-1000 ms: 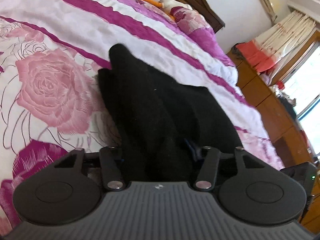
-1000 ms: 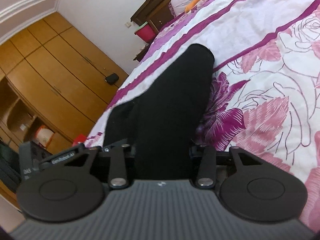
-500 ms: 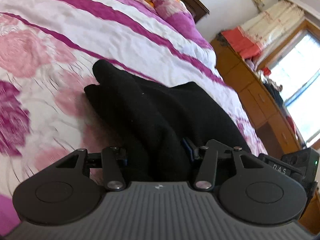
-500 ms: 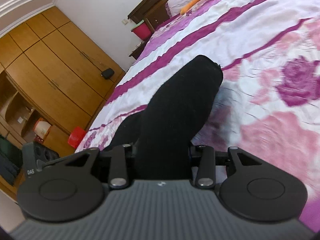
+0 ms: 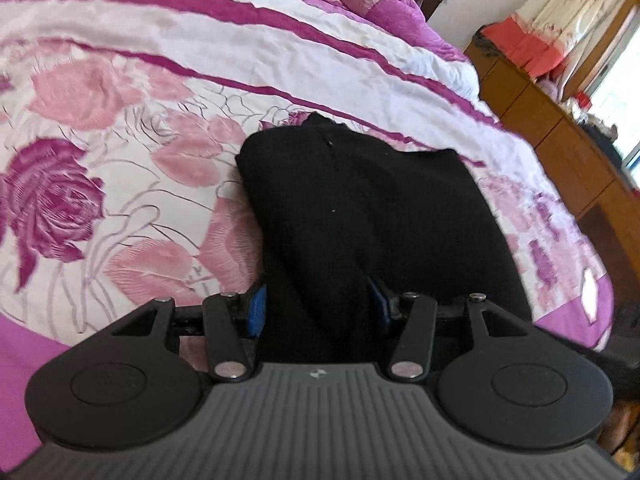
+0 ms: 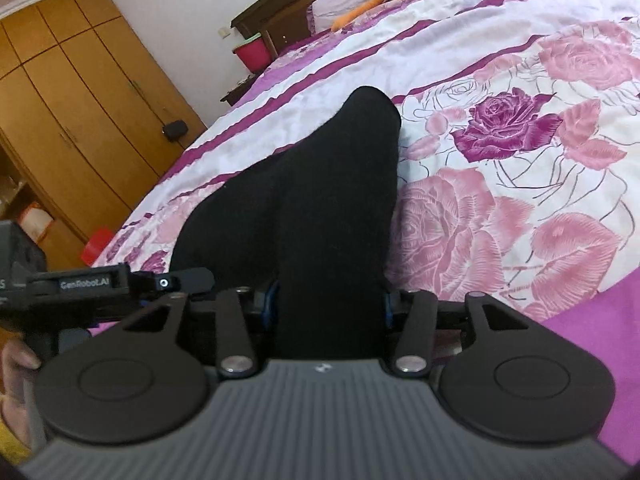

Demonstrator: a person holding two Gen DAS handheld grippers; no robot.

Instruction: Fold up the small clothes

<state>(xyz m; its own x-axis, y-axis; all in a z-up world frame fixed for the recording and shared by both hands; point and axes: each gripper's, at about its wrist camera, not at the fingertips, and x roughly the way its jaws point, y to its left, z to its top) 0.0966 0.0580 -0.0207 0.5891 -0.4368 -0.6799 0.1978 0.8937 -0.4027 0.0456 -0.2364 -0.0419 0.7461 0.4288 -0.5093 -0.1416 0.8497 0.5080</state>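
Black garment (image 5: pixel 360 216) on the bedspread (image 5: pixel 120 128): left tongs (image 5: pixel 318 312) pinch it; right tongs (image 6: pixel 330 306), opening, straddle it.

- One black garment (image 5: pixel 360 216) on one floral bed (image 5: pixel 120 128).
- Two grippers: left gripper (image 5: pixel 318 308), right gripper (image 6: pixel 328 300).
- One pink bucket (image 6: pixel 252 50).
- One wooden wardrobe (image 6: pixel 80 100).

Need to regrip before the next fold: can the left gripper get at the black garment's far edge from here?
Probably not directly: the left gripper already has the black garment bunched between its fingers, blocking the way to that edge.
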